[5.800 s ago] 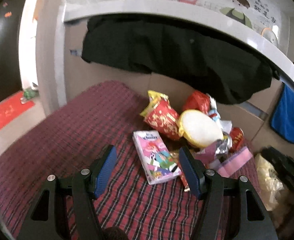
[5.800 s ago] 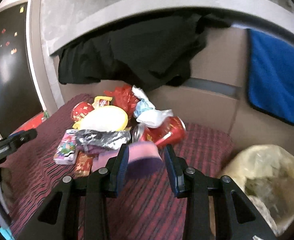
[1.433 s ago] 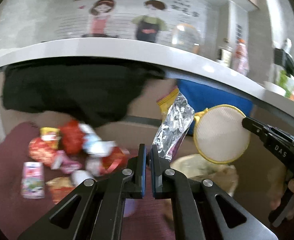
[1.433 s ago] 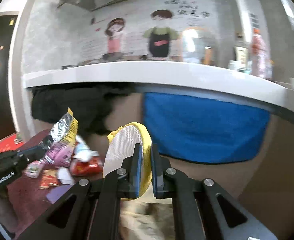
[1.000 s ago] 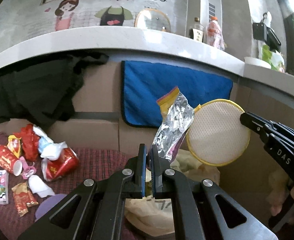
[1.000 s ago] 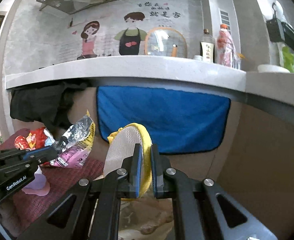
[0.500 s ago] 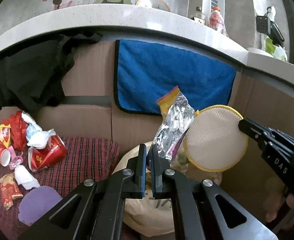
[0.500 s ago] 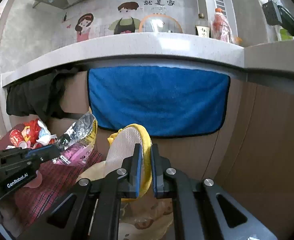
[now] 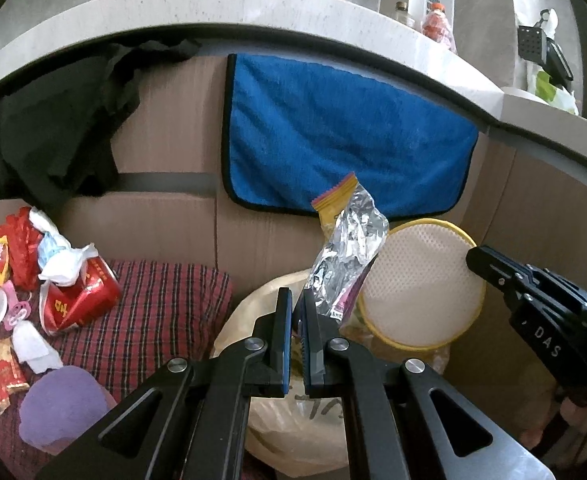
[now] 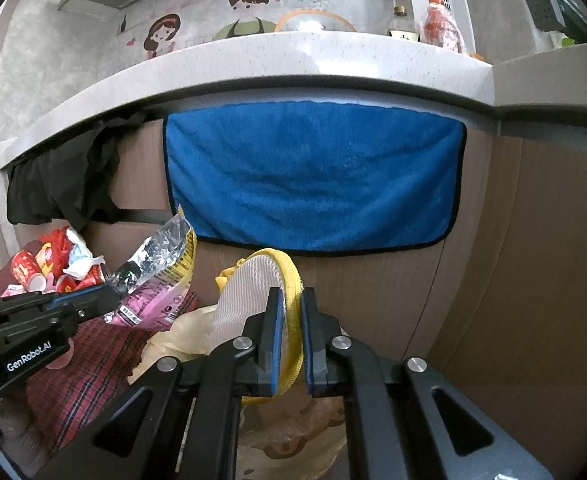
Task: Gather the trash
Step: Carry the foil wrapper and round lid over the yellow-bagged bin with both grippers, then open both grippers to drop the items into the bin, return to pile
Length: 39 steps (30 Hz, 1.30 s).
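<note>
Left claw (image 9: pixel 298 312) clamped tight on the lower edge of a silver foil snack wrapper (image 9: pixel 347 256), which stands up just right of centre in the left wrist view. Behind it, right of centre, a round yellow-rimmed mesh pad (image 9: pixel 417 284) hangs from the right claw (image 9: pixel 478 257) coming in from the right edge. Below both, bottom centre, the open yellowish trash bag (image 9: pixel 305 428). Left side of frame: plaid cloth (image 9: pixel 161 312) carrying leftover trash, red paper cups (image 9: pixel 77 300), crumpled tissue (image 9: pixel 65 264), a purple piece (image 9: pixel 63 408) at lower left. Blue towel (image 9: pixel 341 144) hangs on the panel, upper centre. Right wrist view: right claw (image 10: pixel 291 316) pinched on the pad's yellow rim (image 10: pixel 289 280), centre frame, pad edge-on. Left claw (image 10: pixel 111 296) enters from the left edge with the wrapper (image 10: pixel 161 276) just left of centre. Bag (image 10: pixel 181 336) sits lower centre beneath both items. Red cups (image 10: pixel 25 272) pile at mid-left.
</note>
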Tool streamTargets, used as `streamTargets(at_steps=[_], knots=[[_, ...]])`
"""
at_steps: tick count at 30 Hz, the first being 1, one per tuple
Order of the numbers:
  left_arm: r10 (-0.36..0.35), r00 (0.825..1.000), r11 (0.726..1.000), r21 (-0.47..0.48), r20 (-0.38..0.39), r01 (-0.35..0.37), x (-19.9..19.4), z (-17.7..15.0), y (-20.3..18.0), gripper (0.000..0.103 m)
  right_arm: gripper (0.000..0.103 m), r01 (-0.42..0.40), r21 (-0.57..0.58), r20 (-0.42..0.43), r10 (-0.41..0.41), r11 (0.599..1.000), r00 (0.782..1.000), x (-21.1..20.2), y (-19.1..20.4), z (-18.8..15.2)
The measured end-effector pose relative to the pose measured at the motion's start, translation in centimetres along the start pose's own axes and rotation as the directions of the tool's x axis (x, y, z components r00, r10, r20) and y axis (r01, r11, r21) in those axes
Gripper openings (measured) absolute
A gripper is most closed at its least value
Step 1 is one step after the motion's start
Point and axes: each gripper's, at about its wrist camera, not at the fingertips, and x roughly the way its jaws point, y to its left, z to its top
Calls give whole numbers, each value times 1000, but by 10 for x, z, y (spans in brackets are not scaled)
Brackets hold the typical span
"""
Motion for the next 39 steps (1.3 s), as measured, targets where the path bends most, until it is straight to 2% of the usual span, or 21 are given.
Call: streamTargets(at_steps=[5, 7, 8, 9, 11, 13, 17, 22, 27, 30, 34, 39], knots=[[-14, 1000, 1000, -6, -11, 14, 9, -1, 0, 4, 8, 3, 15, -20, -3, 1000, 1000, 10, -3, -2], [-37, 999, 999, -19, -23, 37, 15, 0, 2, 7, 11, -12, 18, -28, 13, 1000, 1000, 16, -3, -3], [-73, 997, 997, -40, -35, 72, 19, 0, 6, 14, 11, -24, 15, -29, 24, 1000, 999, 18, -3, -4], [-108, 993, 992, -64, -45, 105, 23, 1, 11, 32, 12, -32, 17, -32, 33, 999, 999, 20, -3, -5], [-134, 989, 987, -103, -57, 127, 26, 2, 20, 56, 24, -32, 33, -45, 34, 999, 998, 24, -5, -8], [-136, 989, 984, -125, -65, 128, 25, 4, 29, 57, 27, -44, 35, -52, 46, 998, 998, 24, -4, -11], [-108, 993, 985, -142, -57, 99, 14, 7, 46, 59, 27, -37, 34, -53, 39, 999, 998, 20, -3, -11], [-32, 999, 992, -127, -42, 27, -16, 6, 70, 59, 27, -60, 45, -48, 63, 997, 997, 10, 1, -6], [84, 996, 987, -137, -6, -84, -61, -2, 111, 59, 27, -102, 46, -33, 104, 994, 994, -1, 17, -1], [151, 989, 976, -155, -5, -149, -87, -9, 142, 59, 27, -149, 44, -34, 151, 988, 988, -7, 34, 2], [247, 969, 953, -180, 6, -242, -120, -18, 187, 59, 27, -218, 23, -43, 219, 976, 975, -10, 67, 3], [332, 943, 915, -243, 3, -321, -151, -30, 237, 59, 28, -330, -6, -74, 329, 944, 942, -5, 114, -1]])
